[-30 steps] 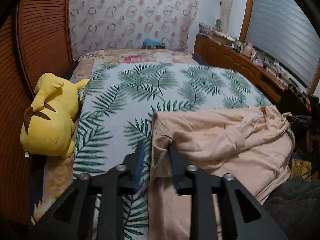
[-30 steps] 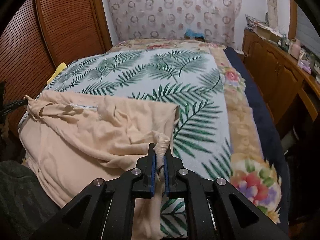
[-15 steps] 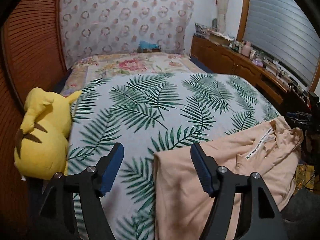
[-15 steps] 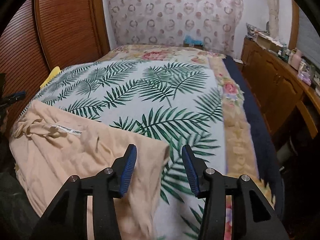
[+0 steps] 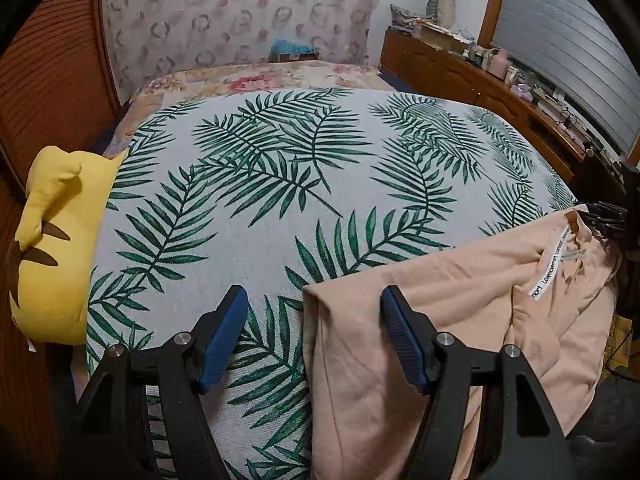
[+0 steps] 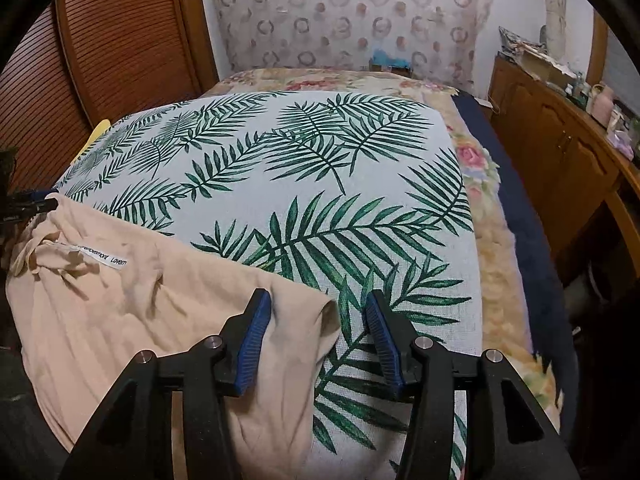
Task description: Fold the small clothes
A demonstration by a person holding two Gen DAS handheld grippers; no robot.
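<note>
**Peach garment lying loose, both tongs spread wide**

The peach garment [image 5: 460,320] is lying at the lower right of the left wrist view and the lower left of the right wrist view, its near part draping over the bed's edge (a white label is showing by the neckline). The left gripper [image 5: 312,320] and right gripper [image 6: 318,322] are both gaping, holding nothing, each hovering over a corner. The overhanging cloth is probably risking a slide, and a shallow pinch could be catching one layer only. The palm-leaf blanket [image 5: 280,184] is covering the bed; a yellow plush toy [image 5: 56,248] is sitting at the left, a wooden cabinet [image 6: 560,152] at the right.
</note>
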